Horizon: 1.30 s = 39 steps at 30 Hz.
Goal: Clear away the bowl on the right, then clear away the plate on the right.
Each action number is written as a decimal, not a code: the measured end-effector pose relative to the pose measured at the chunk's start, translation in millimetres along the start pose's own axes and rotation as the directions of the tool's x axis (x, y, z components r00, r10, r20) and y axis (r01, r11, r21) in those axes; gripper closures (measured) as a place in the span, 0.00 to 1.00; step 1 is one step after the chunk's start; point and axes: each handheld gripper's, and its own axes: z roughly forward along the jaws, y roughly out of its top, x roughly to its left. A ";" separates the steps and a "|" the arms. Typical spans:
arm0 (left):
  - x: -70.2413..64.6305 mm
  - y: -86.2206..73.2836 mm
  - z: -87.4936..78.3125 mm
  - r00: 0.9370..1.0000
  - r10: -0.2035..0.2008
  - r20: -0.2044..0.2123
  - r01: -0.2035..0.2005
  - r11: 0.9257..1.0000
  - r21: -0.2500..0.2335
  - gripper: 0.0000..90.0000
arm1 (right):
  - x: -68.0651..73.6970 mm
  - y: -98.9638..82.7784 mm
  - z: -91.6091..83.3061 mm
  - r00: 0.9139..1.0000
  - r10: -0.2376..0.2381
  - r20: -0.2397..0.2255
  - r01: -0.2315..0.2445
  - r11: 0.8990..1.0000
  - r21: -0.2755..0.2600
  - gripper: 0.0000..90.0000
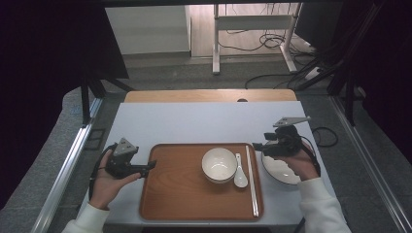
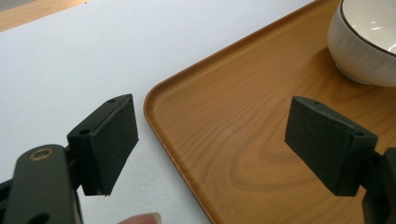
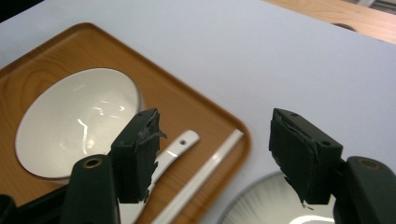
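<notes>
A wooden tray (image 1: 175, 189) is lying flat on the white surface (image 1: 194, 124) in the lower middle of the high view. On its right half a white bowl (image 1: 219, 164) is sitting upright. Just right of the bowl a white spoon (image 1: 240, 172) is lying with its handle pointing up the frame. White chopsticks (image 1: 251, 179) are lying along the tray's right edge. Right of the tray, a white plate (image 1: 279, 171) is resting on the surface.
</notes>
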 end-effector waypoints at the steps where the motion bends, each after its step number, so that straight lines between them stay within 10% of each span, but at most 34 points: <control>1: 0.1 0.1 -0.1 1.000 -0.001 -0.001 0.001 1.000 -0.001 0.19 | -2.4 -0.9 -2.4 1.000 0.006 0.004 -0.006 1.000 0.000 0.37; 19: -1.2 -2.5 -0.3 1.000 -0.002 -0.007 0.002 1.000 0.005 0.19 | -49.6 -22.3 -30.4 0.988 0.106 0.116 -0.111 0.993 0.036 0.38; 39: -2.1 -2.1 1.5 1.000 0.003 -0.004 -0.003 1.000 0.011 0.19 | -96.2 -56.9 -50.7 0.946 0.233 0.224 -0.262 0.959 0.105 0.40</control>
